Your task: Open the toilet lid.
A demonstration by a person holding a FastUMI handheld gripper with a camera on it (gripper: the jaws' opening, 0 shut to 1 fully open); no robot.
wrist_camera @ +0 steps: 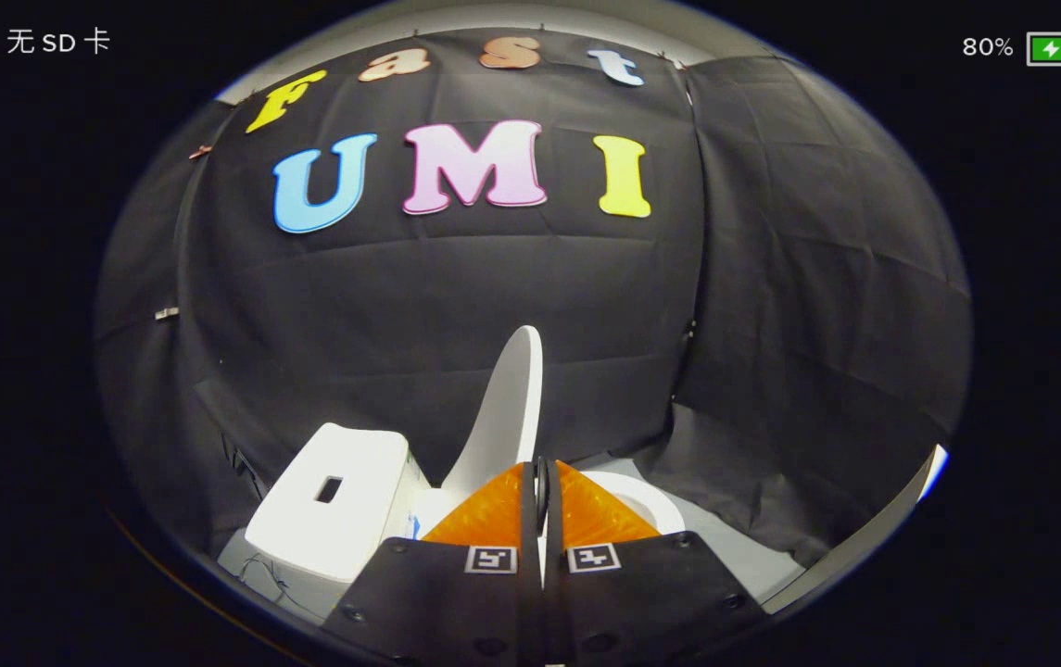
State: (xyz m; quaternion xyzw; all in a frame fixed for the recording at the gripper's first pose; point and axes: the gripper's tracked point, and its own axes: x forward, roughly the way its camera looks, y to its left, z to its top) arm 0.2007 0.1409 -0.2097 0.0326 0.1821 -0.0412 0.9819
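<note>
The toilet lid [507, 408], a smooth white rounded slab of glossy plastic, stands raised almost upright, seen edge-on just beyond the tool [541, 482]. Its fingers are pressed together with a thin gap, nothing between them. The oval seat [650, 505] lies beside them, the boxy white tank [331, 505] behind the lid, against wrinkled black cloth [456, 306].
</note>
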